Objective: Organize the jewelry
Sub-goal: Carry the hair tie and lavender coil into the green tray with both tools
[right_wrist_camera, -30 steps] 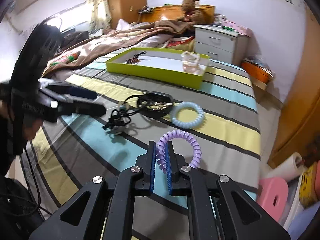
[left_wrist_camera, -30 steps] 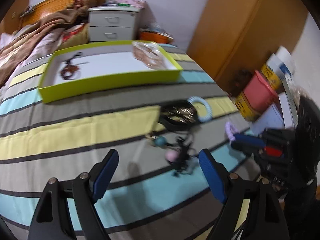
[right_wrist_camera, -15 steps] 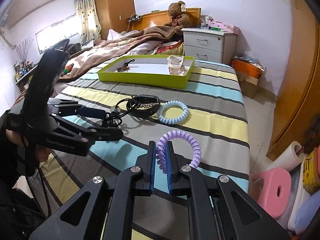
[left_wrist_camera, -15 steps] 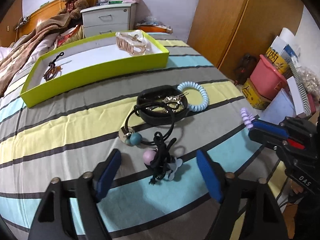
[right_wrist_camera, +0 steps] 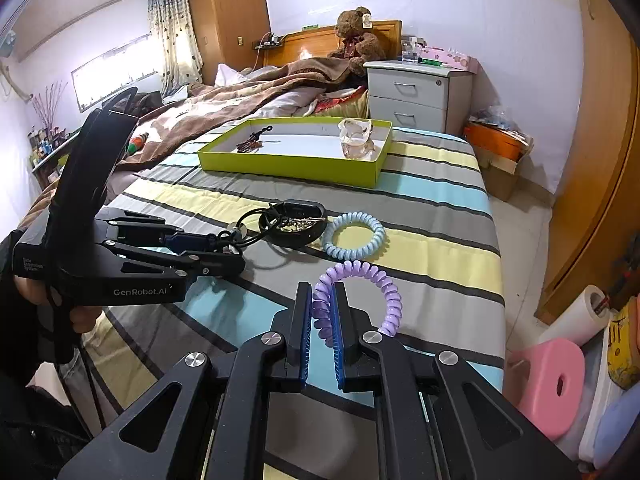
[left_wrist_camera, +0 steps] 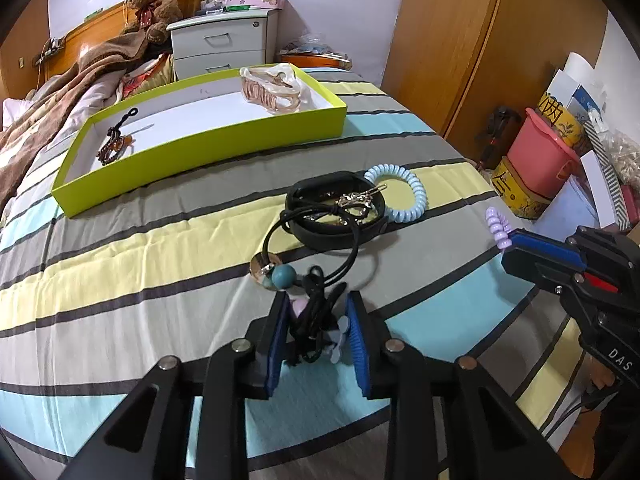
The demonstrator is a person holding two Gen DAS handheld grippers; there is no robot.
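My left gripper (left_wrist_camera: 316, 312) is shut on a black corded necklace (left_wrist_camera: 316, 320) with a teal bead and pink bead, low on the striped bedspread; it also shows in the right wrist view (right_wrist_camera: 224, 252). My right gripper (right_wrist_camera: 320, 308) is shut on a purple spiral bracelet (right_wrist_camera: 372, 284), held above the bed; its tip shows in the left wrist view (left_wrist_camera: 516, 240). A black dish (left_wrist_camera: 340, 232) holding small gold pieces lies ahead, with a pale blue spiral bracelet (left_wrist_camera: 408, 192) beside it. A lime-green tray (left_wrist_camera: 208, 148) farther back holds a clear hair claw (left_wrist_camera: 272, 88) and a dark bracelet (left_wrist_camera: 114, 146).
A brown blanket (right_wrist_camera: 240, 108) and teddy bear (right_wrist_camera: 356, 36) lie at the bed's head. A grey nightstand (right_wrist_camera: 416, 92) stands beyond the tray. Right of the bed are a wooden wardrobe (left_wrist_camera: 460, 40), a pink bin (left_wrist_camera: 544, 156), boxes and a pink stool (right_wrist_camera: 548, 384).
My left gripper moved forward over the black necklace and closed on it. The right gripper kept hold of the purple bracelet and stayed about where it was.
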